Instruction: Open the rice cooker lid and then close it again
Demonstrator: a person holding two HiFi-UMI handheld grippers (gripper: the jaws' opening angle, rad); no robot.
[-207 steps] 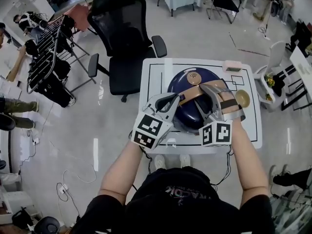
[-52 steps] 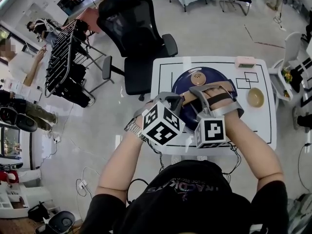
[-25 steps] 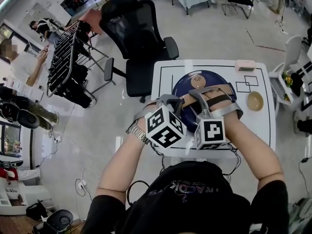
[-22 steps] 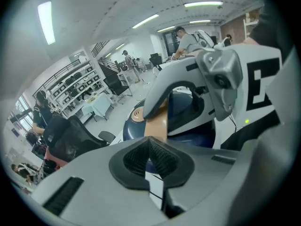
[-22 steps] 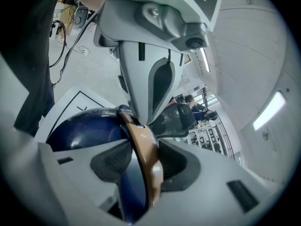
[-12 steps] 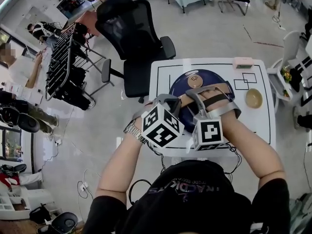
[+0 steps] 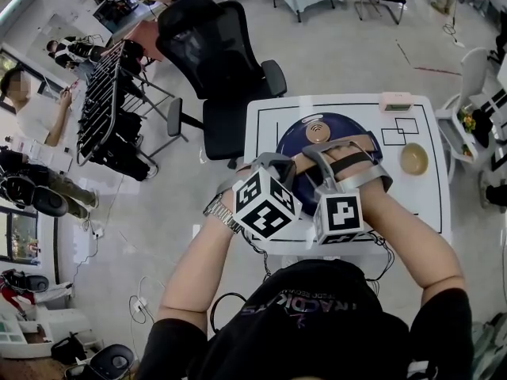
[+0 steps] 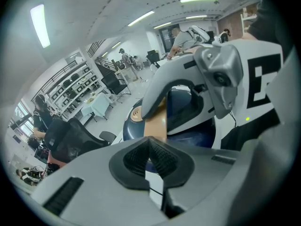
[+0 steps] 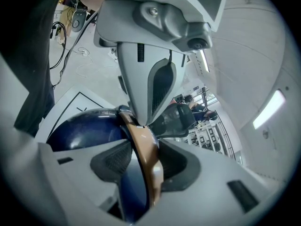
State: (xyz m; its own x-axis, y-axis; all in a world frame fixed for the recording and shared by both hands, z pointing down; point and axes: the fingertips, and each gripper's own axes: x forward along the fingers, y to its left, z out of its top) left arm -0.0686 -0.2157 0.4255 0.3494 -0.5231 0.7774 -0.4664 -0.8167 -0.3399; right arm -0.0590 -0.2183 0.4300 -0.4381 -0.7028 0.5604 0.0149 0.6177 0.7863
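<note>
Navy rice cooker (image 7: 348,129) lid down, tan handle (image 7: 306,161) running left-right, right claw (image 9: 143,161) pinching it, left claw (image 8: 153,150) pressed together.

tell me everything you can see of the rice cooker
The rice cooker is round and dark blue with a glossy domed top. Its lid looks shut, with a copper-coloured round vent toward the far side. It stands upright on the white table. A tan handle arches over it, and the right tool is clamped on that handle. The left tool, shut and empty, is at its near left side, contact unclear.
</note>
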